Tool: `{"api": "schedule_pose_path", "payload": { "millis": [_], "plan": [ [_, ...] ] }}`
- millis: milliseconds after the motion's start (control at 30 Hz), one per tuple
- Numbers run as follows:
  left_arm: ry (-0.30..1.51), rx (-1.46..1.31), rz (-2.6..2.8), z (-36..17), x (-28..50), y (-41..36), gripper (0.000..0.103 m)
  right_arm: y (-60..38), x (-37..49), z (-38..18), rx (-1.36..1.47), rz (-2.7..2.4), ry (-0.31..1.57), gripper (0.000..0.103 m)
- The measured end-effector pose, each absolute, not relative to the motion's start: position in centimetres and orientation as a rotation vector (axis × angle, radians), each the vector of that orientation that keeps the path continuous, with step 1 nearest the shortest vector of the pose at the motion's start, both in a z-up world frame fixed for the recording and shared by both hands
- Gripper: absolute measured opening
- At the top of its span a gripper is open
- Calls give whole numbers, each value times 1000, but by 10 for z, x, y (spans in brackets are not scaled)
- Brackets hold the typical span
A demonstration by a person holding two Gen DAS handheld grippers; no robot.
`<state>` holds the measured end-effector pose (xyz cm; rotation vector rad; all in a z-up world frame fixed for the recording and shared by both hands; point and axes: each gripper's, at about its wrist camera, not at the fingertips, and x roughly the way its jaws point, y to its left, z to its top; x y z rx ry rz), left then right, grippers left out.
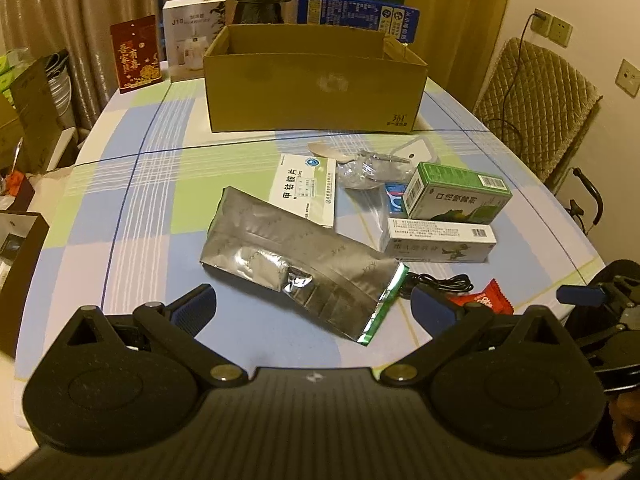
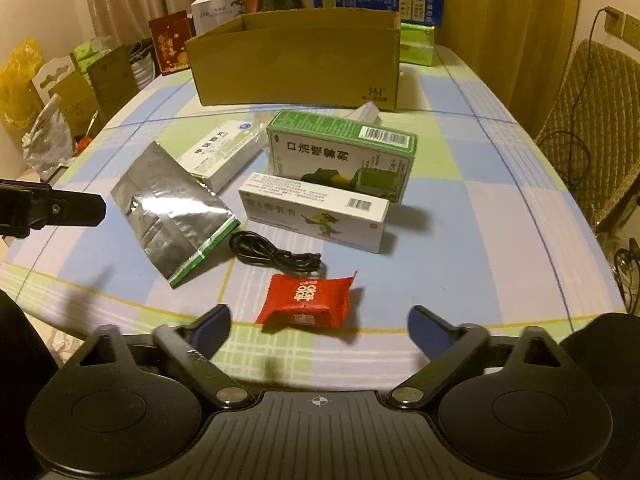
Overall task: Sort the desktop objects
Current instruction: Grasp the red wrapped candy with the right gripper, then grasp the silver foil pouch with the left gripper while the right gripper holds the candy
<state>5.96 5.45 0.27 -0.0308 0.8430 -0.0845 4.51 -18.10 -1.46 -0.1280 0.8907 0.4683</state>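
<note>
Red snack packet point(image 2: 306, 300) is seen lying near the surface's point(image 2: 500, 216) front edge, between the spread fingers of the right gripper point(image 2: 318, 326), untouched; the left gripper point(image 1: 314, 306) is spread above a silver foil pouch point(image 1: 296, 264).

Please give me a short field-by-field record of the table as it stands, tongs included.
surface: checked tablecloth
container: open cardboard box, at the far side
loose items: silver foil pouch, white carton, green carton, black cable, red snack packet
left tongs: open, over the pouch
right tongs: open, the red packet between them, not gripped
</note>
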Motion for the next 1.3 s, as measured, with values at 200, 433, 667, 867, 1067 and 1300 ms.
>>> {"api": "schedule_pose_path", "payload": {
  "millis": [200, 433, 667, 867, 1067, 1300],
  "plan": [
    [873, -34, -119, -9, 64, 53, 102, -171, 52, -26, -146, 477, 893, 85],
    [901, -53, -144, -19, 71, 52, 102, -157, 62, -42, -178, 479, 910, 73],
    [903, -35, -179, -21, 80, 48, 102, -150, 68, -52, -211, 454, 924, 64],
    [917, -29, -192, -25, 86, 49, 102, -153, 70, -52, -201, 456, 922, 51],
    [922, -18, -203, -25, 87, 52, 102, -157, 71, -48, -179, 459, 926, 42],
    [919, 28, -223, -21, 88, 51, 102, -162, 70, -41, -160, 464, 913, 40]
  ]
}}
